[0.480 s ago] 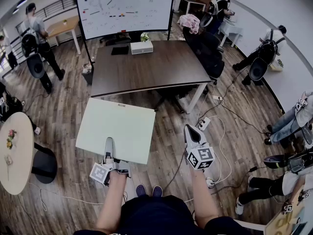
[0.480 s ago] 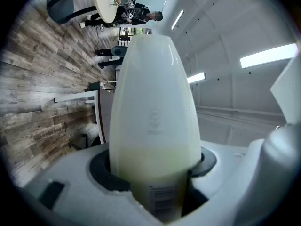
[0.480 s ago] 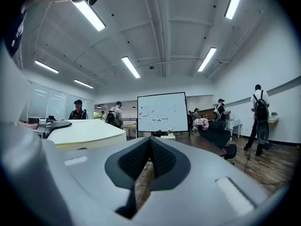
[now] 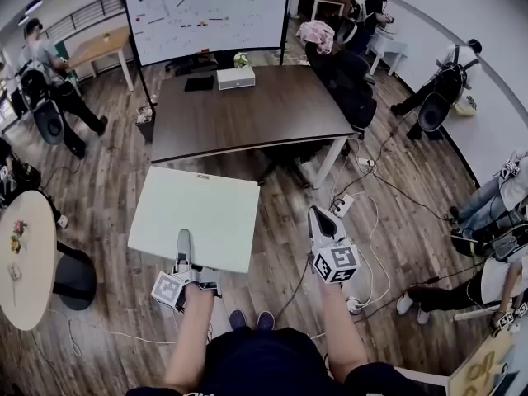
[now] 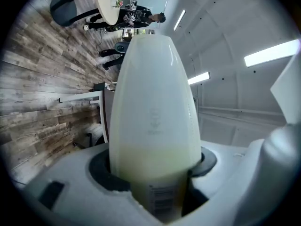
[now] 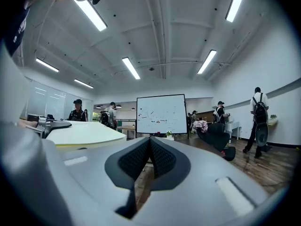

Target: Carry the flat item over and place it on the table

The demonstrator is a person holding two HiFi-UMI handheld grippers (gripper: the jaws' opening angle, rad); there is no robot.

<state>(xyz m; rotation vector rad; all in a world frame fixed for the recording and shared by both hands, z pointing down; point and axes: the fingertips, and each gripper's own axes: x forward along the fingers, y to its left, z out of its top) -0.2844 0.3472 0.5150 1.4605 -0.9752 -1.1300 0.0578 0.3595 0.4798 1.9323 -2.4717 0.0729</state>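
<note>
We hold pale flat board (image 4: 202, 213) level above wood floor (image 4: 107, 163), just short of dark worktop (image 4: 247, 110). Our left gripper (image 4: 183, 252): fingers clamped on board's near edge. Our right gripper (image 4: 318, 219): fingers together, nothing between, off to board's right, clear of it.

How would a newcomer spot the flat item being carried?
Find the dark table before the whiteboard. Just short of its near edge is a pale green board, pinched by the left hand-held gripper. Unlike the table, it is pale and airborne.
</note>
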